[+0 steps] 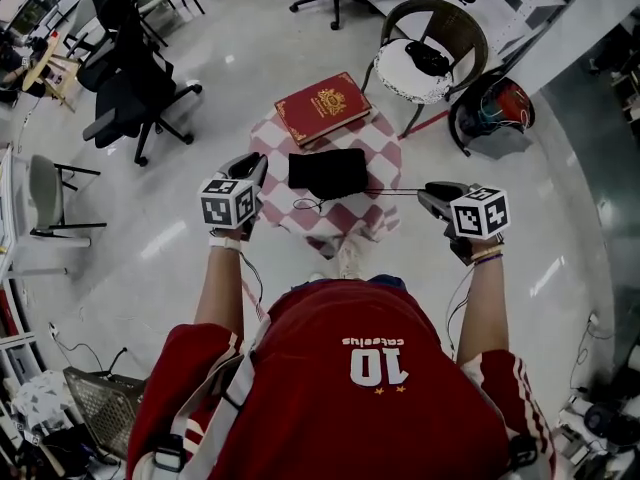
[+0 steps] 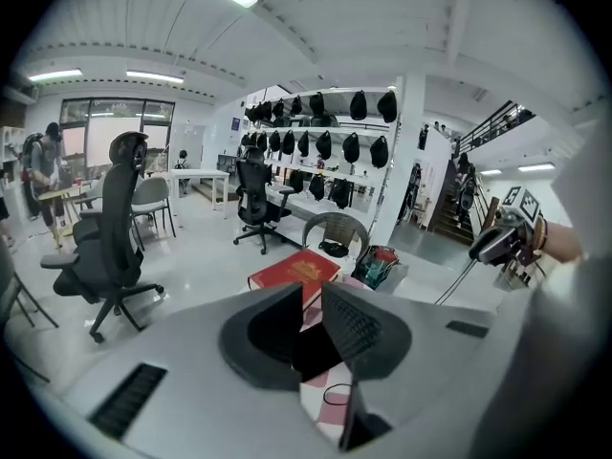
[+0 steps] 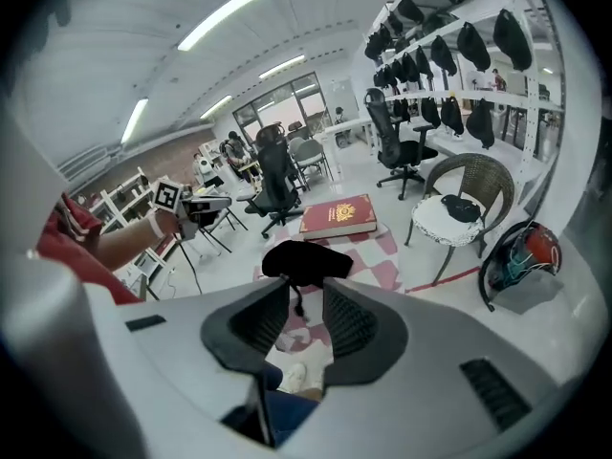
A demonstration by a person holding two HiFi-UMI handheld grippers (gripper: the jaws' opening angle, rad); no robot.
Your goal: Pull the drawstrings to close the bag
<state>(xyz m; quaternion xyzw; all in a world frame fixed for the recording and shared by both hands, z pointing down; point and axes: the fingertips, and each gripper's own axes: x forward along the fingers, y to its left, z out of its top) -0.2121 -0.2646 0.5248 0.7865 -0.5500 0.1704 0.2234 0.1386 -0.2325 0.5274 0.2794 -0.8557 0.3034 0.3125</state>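
Glossy pale floor of a large workroom, viewed steeply from above. At centre, small table [image 1: 378,146] under a red-and-white checked cloth. Black bag [image 1: 328,172] lying flat in the middle of the table. Red book [image 1: 322,107] just beyond it on the far side. Thin cord [image 1: 392,191] stretched straight from the bag's right side out to the right gripper [image 1: 424,195], held just off the table's right edge. Claw of that gripper spread, cord end between the ribbed pads [image 3: 352,321], closer to one pad, no pinch visible. Loose loop of cord [image 1: 308,205] on the cloth at the bag's near left corner. Over the table's left edge, near the bag, left gripper [image 1: 256,166], its claw parted by a narrow gap, bag and checked cloth showing through. Wicker chair [image 1: 432,43] at far right, black office chair [image 1: 130,83] at far left. Red shirt [image 1: 350,378] of the person along the near edge, both forearms reaching forward.
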